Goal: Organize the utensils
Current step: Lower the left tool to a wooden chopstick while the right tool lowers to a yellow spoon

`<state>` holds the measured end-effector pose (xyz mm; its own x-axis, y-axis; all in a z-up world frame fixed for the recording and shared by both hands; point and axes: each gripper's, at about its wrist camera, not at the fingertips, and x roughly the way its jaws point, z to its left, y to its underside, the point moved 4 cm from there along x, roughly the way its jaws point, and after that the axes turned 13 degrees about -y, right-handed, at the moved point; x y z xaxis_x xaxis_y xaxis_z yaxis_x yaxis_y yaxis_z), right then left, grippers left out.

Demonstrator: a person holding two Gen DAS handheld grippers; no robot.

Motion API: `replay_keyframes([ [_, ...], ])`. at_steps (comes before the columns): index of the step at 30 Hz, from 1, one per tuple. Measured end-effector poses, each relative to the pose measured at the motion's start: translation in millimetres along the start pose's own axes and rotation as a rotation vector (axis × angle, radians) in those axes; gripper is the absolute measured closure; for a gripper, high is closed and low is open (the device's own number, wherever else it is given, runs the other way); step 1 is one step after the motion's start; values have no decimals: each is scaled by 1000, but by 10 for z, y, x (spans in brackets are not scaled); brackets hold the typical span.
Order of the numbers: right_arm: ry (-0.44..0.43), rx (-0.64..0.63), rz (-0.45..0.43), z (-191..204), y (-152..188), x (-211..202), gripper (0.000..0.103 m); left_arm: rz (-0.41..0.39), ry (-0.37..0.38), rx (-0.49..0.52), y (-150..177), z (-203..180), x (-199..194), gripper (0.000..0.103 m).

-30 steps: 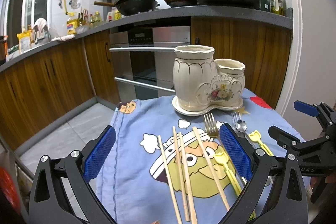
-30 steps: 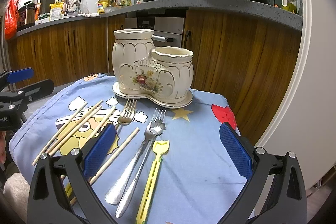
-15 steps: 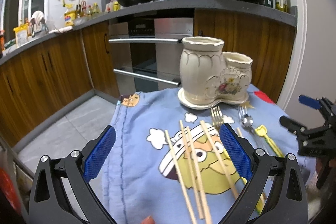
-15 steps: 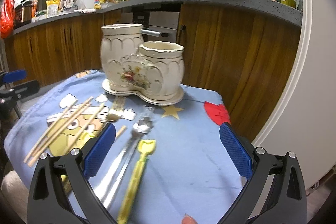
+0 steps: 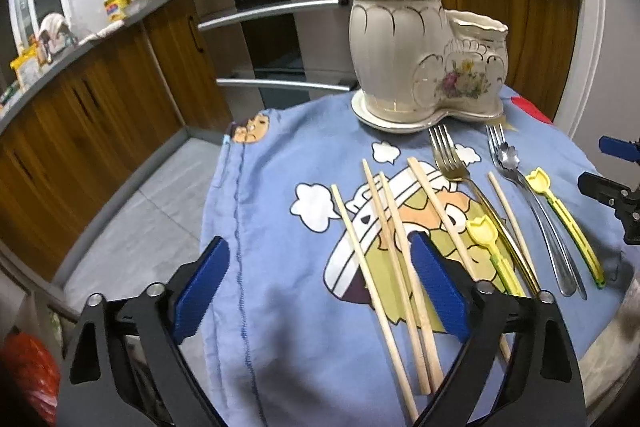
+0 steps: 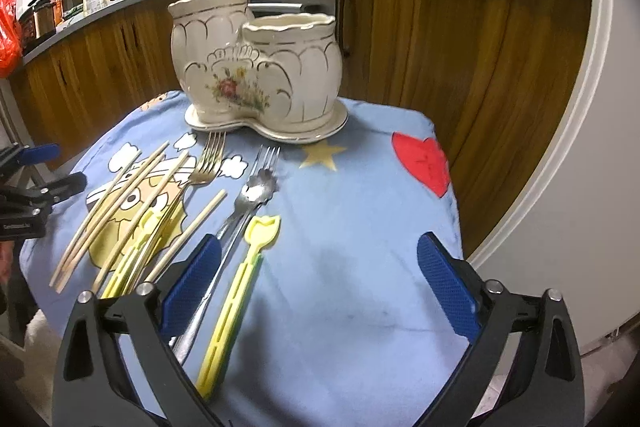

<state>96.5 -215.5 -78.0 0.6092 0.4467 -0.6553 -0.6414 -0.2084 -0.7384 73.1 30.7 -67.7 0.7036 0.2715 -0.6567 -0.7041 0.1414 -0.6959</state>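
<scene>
Since the earlier pictures both claws have tipped downward and come nearer to the cloth, so the holder (image 5: 424,55) now sits higher in each view; their jaws have just been closing a little, with nothing pressed between the pads. The left claw (image 5: 320,287) stands wide above the near ends of the chopsticks (image 5: 384,239); the right claw (image 6: 316,283) stands wide too, its left pad just over the handle of the spoon (image 6: 256,191), beside the yellow pick (image 6: 240,275).

All utensils lie in front of the holder on the blue cloth (image 6: 360,227) that covers the tabletop; none is yet inside a cup. The two forks (image 5: 450,159) point their tines toward the holder.

I judge the chopsticks light, stiff and a bit rolling; better to pinch them near the middle. The metal pieces are smooth and may slip; take the handle. The holder looks ceramic, so fragile; drop things in gently.
</scene>
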Motion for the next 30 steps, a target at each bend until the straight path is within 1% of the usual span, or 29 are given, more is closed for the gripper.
replay_keyframes([
  [2,-11,3,31,15,2,31,23,21,15,5,14,-10,18,22],
  [3,-25,5,46,31,5,47,26,30,18,12,20,-24,30,24],
  [5,-59,1,73,77,14,75,37,40,21,23,29,-48,44,33],
  [6,-75,1,91,104,22,96,40,47,30,23,35,-57,52,36],
  [8,-106,2,120,153,42,142,51,56,57,23,42,-81,56,45],
  [9,-121,2,137,174,57,162,52,58,70,27,45,-106,55,46],
  [10,-131,0,150,196,75,175,59,59,75,33,48,-125,53,49],
  [11,-132,-3,160,209,82,189,64,64,82,43,62,-147,55,54],
  [12,-133,-5,170,217,100,195,65,69,88,48,68,-164,61,56],
  [14,-150,1,189,235,134,193,73,82,100,57,91,-187,71,61],
  [16,-178,2,215,271,184,194,74,93,106,60,110,-198,81,64],
  [20,-176,-18,228,306,243,198,75,113,112,50,132,-183,112,69],
  [24,-175,-30,235,326,241,200,77,145,106,49,150,-189,187,70],
  [26,-173,-30,239,334,227,210,80,147,105,41,139,-182,214,71],
  [30,-181,-12,244,330,193,227,80,153,98,30,94,-181,265,73],
])
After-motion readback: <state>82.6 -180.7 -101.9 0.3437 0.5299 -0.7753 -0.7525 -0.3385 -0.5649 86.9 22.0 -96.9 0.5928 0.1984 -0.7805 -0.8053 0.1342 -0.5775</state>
